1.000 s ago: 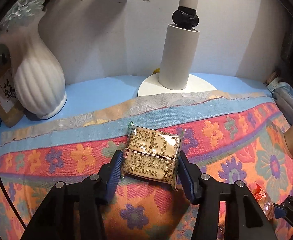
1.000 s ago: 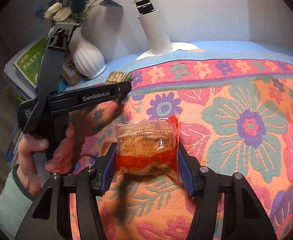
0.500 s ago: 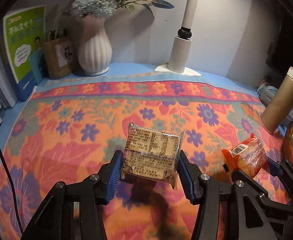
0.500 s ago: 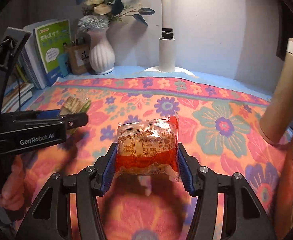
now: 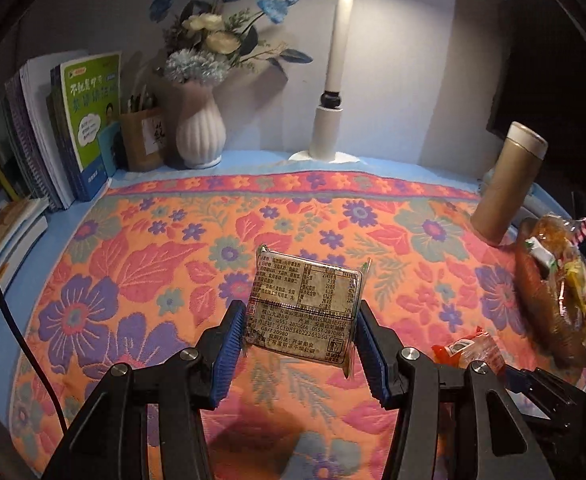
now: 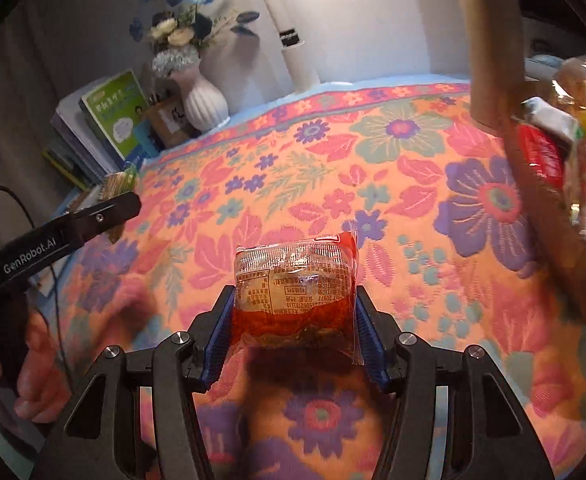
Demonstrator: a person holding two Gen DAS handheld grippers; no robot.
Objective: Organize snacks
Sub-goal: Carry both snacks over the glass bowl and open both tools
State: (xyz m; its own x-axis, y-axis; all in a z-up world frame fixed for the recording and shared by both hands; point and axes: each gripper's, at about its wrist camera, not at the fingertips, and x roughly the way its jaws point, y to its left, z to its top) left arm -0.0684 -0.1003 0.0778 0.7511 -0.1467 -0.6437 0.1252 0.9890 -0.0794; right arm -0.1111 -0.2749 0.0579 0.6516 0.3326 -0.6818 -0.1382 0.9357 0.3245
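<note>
Gripping a flat, square, tan snack packet printed with black text (image 5: 305, 312), the left tongs (image 5: 299, 350) hold it by its two side edges between their blue ribbed pads (image 5: 229, 354), clear above the orange floral cloth (image 5: 141, 264) that covers the desk (image 5: 253, 158). The right tongs (image 6: 293, 328) are closed on a plump, clear-and-red wrapped snack pack (image 6: 293, 290), pinched the same way at its sides and lifted off the cloth, with its shadow falling just beneath it.

From the right wrist view, the left tongs show at the far left as a black arm lettered in white, with the tan packet's edge peeking past its tip, and a person's hand (image 6: 37, 364) wrapped round the handle below. The two tools sit near each other, side by side and apart.

At the right edge of the desk lies a heap of bagged snacks in crinkly clear wrappers (image 5: 553, 280), and a tall gold cylindrical flask with a pale cap (image 5: 507, 184) stands just behind it. Along the back wall stand a white ribbed vase of blue and cream flowers (image 5: 201, 136), a brown pen holder (image 5: 143, 140) beside it, and a white lamp post on a round base (image 5: 327, 128). Upright books, the front one with a green cover (image 5: 89, 116), fill the left corner.
</note>
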